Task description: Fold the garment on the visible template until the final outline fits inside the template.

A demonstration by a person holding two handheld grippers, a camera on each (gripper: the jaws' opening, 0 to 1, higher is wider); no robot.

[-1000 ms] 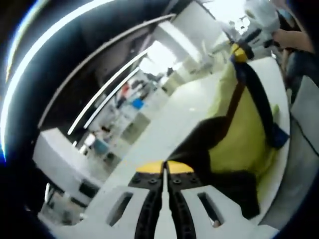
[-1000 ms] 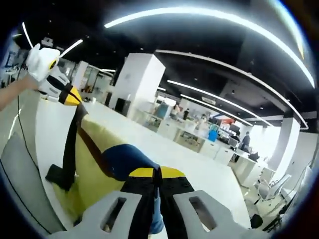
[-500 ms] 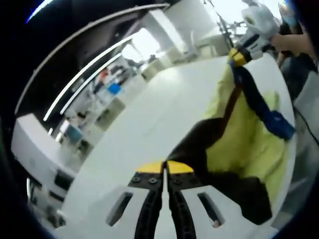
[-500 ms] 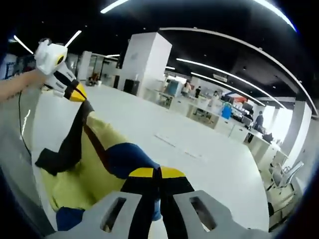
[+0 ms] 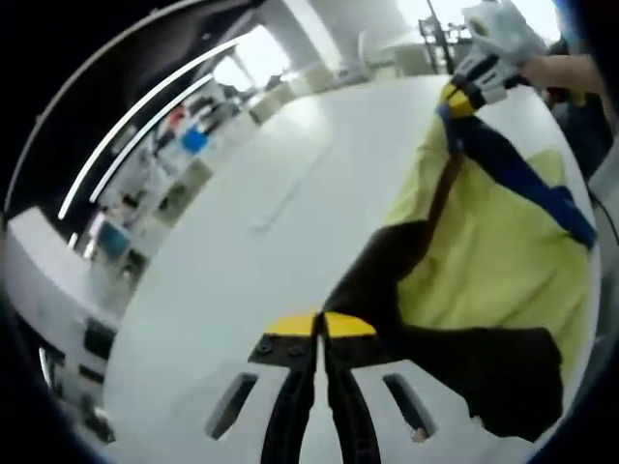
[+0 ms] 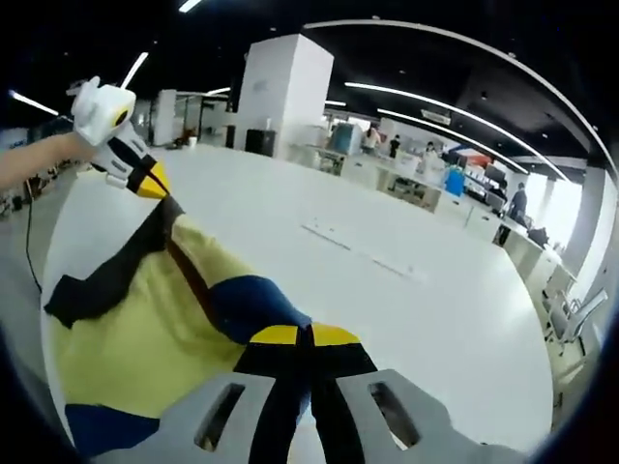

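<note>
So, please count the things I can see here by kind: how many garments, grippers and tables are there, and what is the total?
Garment: 1
Grippers: 2, the left gripper and the right gripper
White table: 1
Total: 4

Open-plan office: desk rows (image 6: pixel 426 188), ceiling strip lights (image 6: pixel 435 92) (people beyond).

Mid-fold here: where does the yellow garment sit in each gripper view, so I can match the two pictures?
Left gripper view: the garment spreads over the right side, its dark sleeve running to the left gripper.
Right gripper view: it lies lower left, its blue sleeve at the right gripper.
Shared landmark: the white table.
</note>
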